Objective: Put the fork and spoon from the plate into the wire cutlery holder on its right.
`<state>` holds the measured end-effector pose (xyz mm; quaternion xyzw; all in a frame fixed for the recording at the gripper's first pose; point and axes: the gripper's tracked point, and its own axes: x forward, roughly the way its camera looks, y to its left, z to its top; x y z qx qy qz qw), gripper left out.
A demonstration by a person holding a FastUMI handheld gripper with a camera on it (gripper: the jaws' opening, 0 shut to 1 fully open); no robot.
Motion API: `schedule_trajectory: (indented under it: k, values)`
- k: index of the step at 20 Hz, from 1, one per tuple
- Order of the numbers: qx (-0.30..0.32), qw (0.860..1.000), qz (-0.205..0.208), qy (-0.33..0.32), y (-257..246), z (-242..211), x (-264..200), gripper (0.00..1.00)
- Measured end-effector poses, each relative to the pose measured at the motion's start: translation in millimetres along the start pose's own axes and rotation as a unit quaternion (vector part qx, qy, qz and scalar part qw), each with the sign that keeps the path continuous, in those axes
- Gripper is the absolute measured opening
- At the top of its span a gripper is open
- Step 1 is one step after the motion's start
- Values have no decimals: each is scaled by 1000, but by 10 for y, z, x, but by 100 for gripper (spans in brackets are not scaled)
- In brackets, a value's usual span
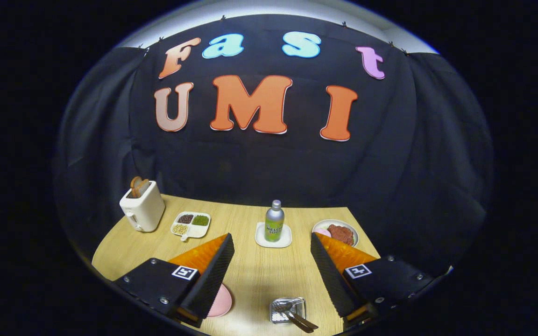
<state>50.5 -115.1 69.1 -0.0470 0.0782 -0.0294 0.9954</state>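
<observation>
The two-finger gripper (pixel 272 254), with black ribbed pads and orange sides, is hanging wide open above the near part of the light wooden table (pixel 250 270), and it's gripping nothing at all. Between the fingers there's just bare tabletop.

Right below the gap, near the table's front edge, the small silver wire cutlery holder (pixel 287 309) is sitting. Dark-handled cutlery (pixel 300 320) is lying in it already, long axis slanting, with the handles poking out over the holder's rim toward the front edge and a bit to the right. I can't tell fork from spoon at this size.

The round pink plate (pixel 220 301) is peeking out from under the left finger (pixel 210 275), just left of the holder, mostly hidden.

Further out, past the fingertips in the middle of the table, a green and silver bottle (pixel 274 221) is standing upright on a white square coaster (pixel 273 235). Toward the far left corner a white toaster (pixel 142 206) with brown bread slices sticking up is sitting close to the edge, and beside it a white divided dish (pixel 190 225) holding beans. Toward the far right edge a white plate with reddish-brown food (pixel 336 232) is sitting just beyond the right finger (pixel 332 275).

Open wood is running from the coaster down to the holder, so the middle lane is looking roomy.
</observation>
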Motion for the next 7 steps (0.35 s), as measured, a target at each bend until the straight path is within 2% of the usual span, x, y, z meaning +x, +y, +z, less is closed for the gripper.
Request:
schedule_trajectory:
  k: [7]
  values:
    - [-3,1000,5,-16,127,7,-36,99]
